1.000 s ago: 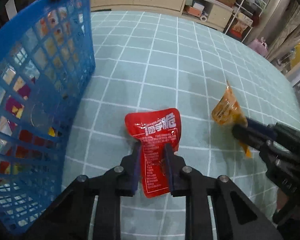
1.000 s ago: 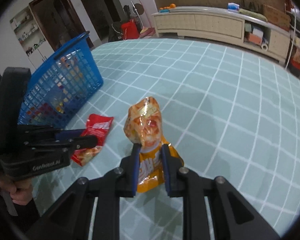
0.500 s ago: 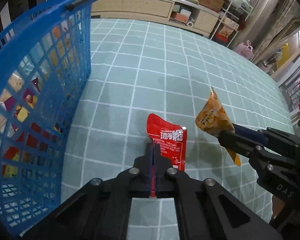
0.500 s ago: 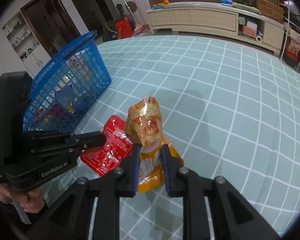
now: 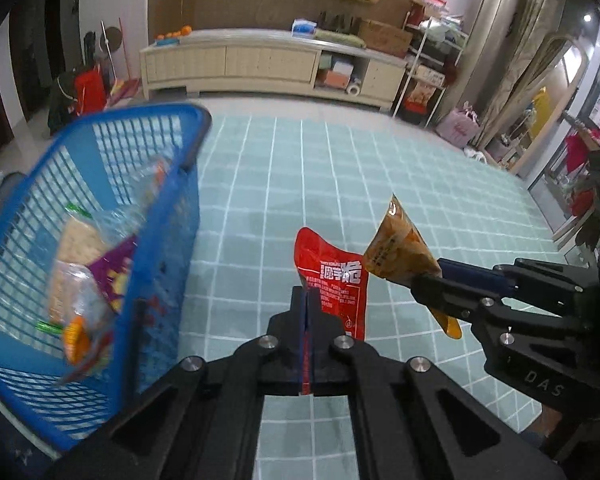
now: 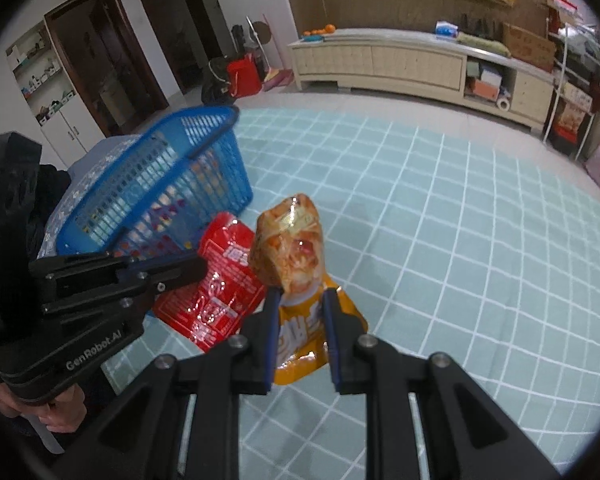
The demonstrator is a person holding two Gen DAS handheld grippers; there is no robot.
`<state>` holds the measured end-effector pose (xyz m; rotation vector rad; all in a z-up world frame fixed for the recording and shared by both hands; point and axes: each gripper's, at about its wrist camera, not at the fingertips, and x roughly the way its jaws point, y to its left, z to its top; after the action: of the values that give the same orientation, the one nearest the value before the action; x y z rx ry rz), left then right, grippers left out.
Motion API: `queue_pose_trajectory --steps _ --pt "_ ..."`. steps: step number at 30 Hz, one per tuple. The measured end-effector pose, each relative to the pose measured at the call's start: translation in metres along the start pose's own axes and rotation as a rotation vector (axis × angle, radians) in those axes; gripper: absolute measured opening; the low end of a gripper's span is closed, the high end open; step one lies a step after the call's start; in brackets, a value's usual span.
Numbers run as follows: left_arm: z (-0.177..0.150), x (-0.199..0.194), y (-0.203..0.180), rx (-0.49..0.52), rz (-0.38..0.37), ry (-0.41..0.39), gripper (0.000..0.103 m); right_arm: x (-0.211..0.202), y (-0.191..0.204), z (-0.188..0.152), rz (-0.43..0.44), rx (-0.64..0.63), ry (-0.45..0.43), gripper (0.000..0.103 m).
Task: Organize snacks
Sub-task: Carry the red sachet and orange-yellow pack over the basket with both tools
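Left tool (image 5: 307,300): jaws pressed together on the edge of the red packet (image 5: 336,280), which hangs clear of the desk (image 5: 340,168).
Right tool (image 6: 300,300): clamped on the orange packet (image 6: 290,252), which stands up past the fingertips, lifted off the surface.
Red and orange packets: side by side, orange at 3 o'clock of red in the left wrist view, nearly touching.
Basket (image 5: 100,152): blue, at 9 o'clock of the left tool, its near rim just beside the red packet; snack bags lie inside.
Open room: from 12 to 3 o'clock the checked teal cloth lies bare up to its far edge.
Far edge: a long cabinet (image 6: 400,64) stands beyond it.
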<state>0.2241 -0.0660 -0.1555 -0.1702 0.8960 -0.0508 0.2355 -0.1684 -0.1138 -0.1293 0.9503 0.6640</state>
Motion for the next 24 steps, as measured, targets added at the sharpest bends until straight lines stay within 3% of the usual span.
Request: queue_pose_trajectory --steps 14,24 --pt "0.016 -0.089 0.055 0.016 -0.018 -0.138 0.000 -0.056 0.071 0.030 -0.042 -0.026 -0.119 0.024" --pt "0.032 -0.125 0.123 0.008 0.024 -0.175 0.000 -0.031 0.125 0.056 -0.009 -0.083 -0.123 0.024"
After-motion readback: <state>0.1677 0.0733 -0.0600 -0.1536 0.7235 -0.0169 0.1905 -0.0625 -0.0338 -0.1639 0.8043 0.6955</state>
